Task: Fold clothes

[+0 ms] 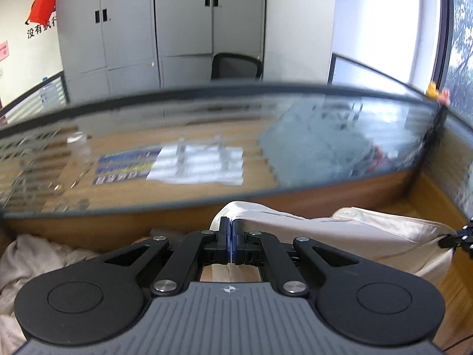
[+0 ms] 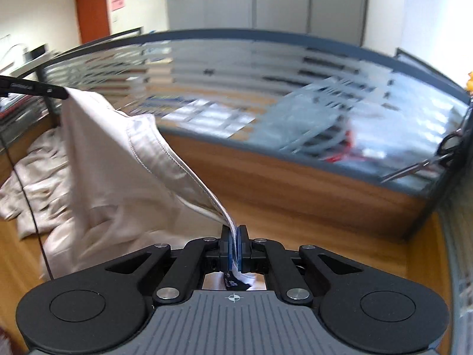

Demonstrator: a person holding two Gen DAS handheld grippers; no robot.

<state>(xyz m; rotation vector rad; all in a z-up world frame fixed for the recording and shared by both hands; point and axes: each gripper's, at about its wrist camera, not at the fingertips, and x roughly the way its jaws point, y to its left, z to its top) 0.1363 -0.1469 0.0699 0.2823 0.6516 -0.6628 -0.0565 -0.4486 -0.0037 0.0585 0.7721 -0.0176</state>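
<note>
Right now, per item:

Left claw (image 1: pixel 230 222): clenched on a fold of the cream garment (image 1: pixel 340 230) — pads pinch the cloth edge at 12 o'clock of the claw body.

Right claw (image 2: pixel 235 230): clenched on the garment's shiny hem (image 2: pixel 189 177); dark tag hangs just below the pads.

Garment: lifted off the desk (image 2: pixel 295 207), strung btw. both claws. In left view it runs from centre to 3 o'clock, where the other claw's tip holds it. In right view it climbs to 10 o'clock.

Other clothes (image 2: pixel 32 177): crumpled pale pile on the desk at 9 o'clock, right view; 8 o'clock in left view.

Partition (image 1: pixel 207 148): striped glass w/ wood base, behind desk — 12 o'clock.

Cabinets (image 1: pixel 162 23): grey, far wall.
</note>
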